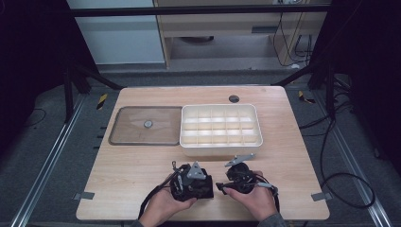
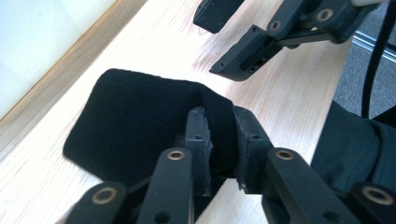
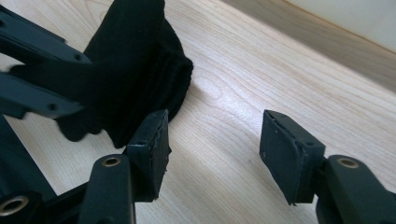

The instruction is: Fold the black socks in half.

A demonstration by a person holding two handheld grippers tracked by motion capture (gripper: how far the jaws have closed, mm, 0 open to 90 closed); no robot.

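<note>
A black knitted cloth (image 2: 135, 121) lies on the wooden table near its front edge. My left gripper (image 2: 220, 126) is shut on a raised fold of it, and the fabric is bunched between the two pads. In the high view the left gripper (image 1: 209, 188) points right, towards the right gripper (image 1: 221, 186). My right gripper (image 3: 215, 135) stands open just above the bare wood with nothing between its jaws. The cloth (image 3: 135, 60) sits beside its left jaw, just ahead of it. The right gripper (image 2: 233, 42) hangs a little beyond the cloth in the left gripper view.
A white box (image 1: 220, 150) divided into several compartments stands at the table's middle, behind both grippers. A clear flat lid (image 1: 127, 135) with a round knob (image 1: 148, 124) lies to the box's left. A dark round grommet (image 1: 233, 99) sits near the far edge.
</note>
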